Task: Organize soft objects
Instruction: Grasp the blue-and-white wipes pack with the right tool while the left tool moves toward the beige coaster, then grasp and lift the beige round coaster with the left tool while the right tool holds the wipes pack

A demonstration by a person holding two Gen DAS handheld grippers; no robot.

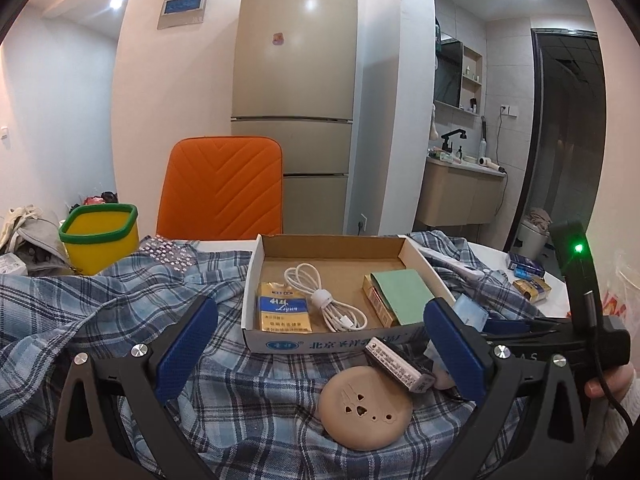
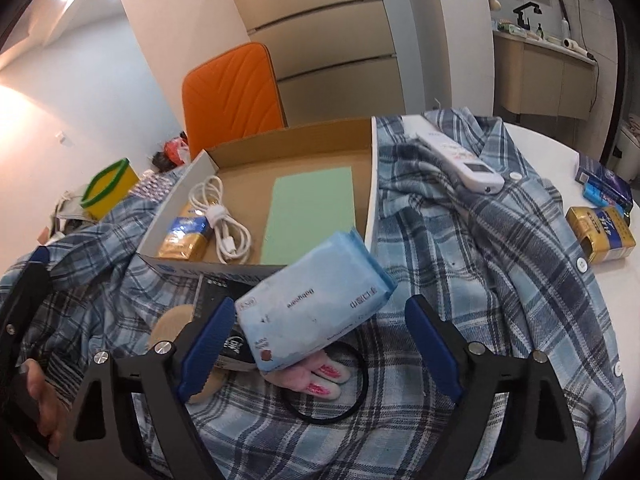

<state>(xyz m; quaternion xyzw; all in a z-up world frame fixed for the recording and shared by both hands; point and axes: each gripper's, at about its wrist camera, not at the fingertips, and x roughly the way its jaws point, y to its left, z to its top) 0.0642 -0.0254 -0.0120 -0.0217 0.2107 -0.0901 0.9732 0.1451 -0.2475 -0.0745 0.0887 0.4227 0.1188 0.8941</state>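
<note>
Blue wipes pack is being propped between the spread right tool; left tool is being held released.

Blue plaid shirt, orange chair

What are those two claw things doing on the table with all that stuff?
A person is tidying up with a claw in each hand. Both claws are open and holding nothing. The right gripper is just behind a light blue pack of wipes that lies on the plaid shirt. The left gripper hovers over a round tan cushion. The cardboard box ahead already holds a white cable, a yellow packet and a green pad.
</note>
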